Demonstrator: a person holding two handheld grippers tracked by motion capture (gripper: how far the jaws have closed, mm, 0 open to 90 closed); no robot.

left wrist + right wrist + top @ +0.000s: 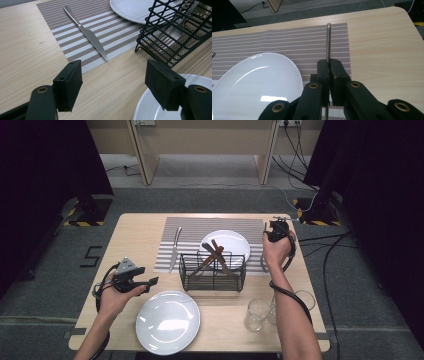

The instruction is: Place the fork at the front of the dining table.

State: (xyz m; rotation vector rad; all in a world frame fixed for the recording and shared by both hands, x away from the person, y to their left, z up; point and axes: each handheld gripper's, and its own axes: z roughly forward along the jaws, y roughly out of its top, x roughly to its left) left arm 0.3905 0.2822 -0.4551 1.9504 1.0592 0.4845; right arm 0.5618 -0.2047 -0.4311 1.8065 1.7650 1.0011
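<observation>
My right gripper point(329, 62) is shut on a thin steel cutlery handle point(328, 40), which sticks out past the jaws above the right edge of the striped placemat point(287, 42); its other end is hidden. In the high view this gripper point(274, 231) is held up beside the white plate point(232, 242) on the mat. My left gripper point(113, 75) stands open with nothing between its fingers, low over the bare wood at the front left point(150, 282). A steel knife point(86, 32) lies on the mat's left side.
A black wire basket point(212, 272) at the table's middle holds a fork point(175, 30) and wooden-handled utensils point(216, 254). A second white plate point(168, 321) sits at the front edge, just right of my left gripper. Two clear glasses point(256, 314) stand at the front right.
</observation>
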